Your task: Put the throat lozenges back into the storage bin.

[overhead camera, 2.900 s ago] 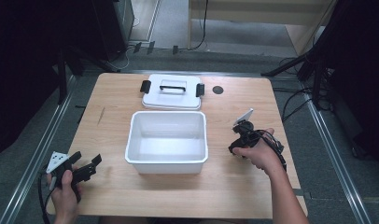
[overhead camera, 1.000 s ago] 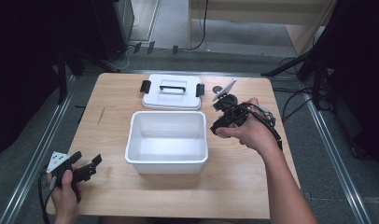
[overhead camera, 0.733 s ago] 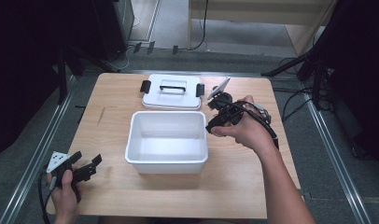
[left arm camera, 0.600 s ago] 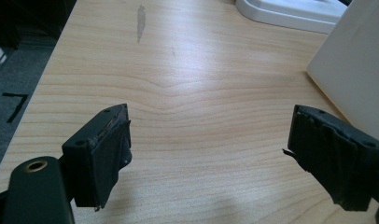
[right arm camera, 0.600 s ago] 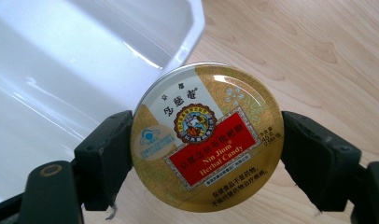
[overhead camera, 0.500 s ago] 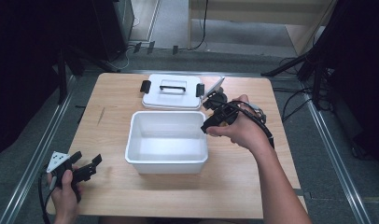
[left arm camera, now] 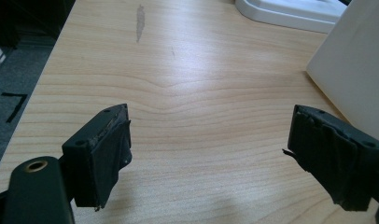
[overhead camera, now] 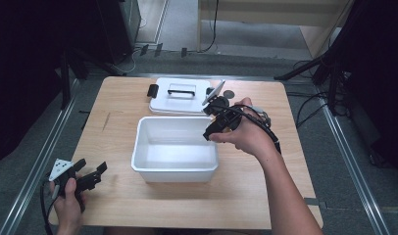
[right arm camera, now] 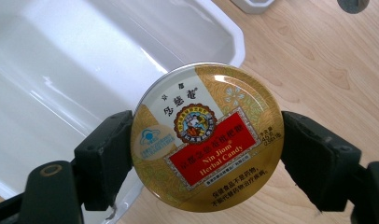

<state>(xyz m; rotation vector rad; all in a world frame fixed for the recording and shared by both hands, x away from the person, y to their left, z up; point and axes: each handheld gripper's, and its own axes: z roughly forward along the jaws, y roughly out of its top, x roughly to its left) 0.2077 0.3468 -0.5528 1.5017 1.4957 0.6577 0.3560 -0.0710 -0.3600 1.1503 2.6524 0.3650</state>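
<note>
Wooden tabletop (overhead camera: pixel 138 205) nearest, with the left gripper (overhead camera: pixel 91 177) held low at its near left corner, same spot as in the earliest frame; jaws spread wide over bare wood in the left gripper view, nothing between the pads (left arm camera: pixel 108 149); white wall of the bin at the right edge of that view.

Farther in, at the middle of the tabletop, white rectangular bin (overhead camera: pixel 153 171), open at the top, nothing visible inside; unmoved against the earlier frames.

Over the bin's far right corner, right gripper (overhead camera: pixel 212 128), clamped on a round gold candy tin (right arm camera: pixel 207 137); pads (right arm camera: pixel 108 154) pressed against opposite edges of the tin, printed face with red label turned toward the right gripper view; tin held in the air, clear of bin and wood. Changed since the earliest frame: then out over the right edge of the tabletop, well apart from the bin; now carried leftward to the bin's rim; right hand (overhead camera: pixel 248 139) shifted with it.

Farthest, along the far edge, white lid (overhead camera: pixel 180 95) with black handle and black side clips, lying flat just behind the bin, in the same place as before; small dark round spot (overhead camera: pixel 229 93) on the wood just right of it.
</note>
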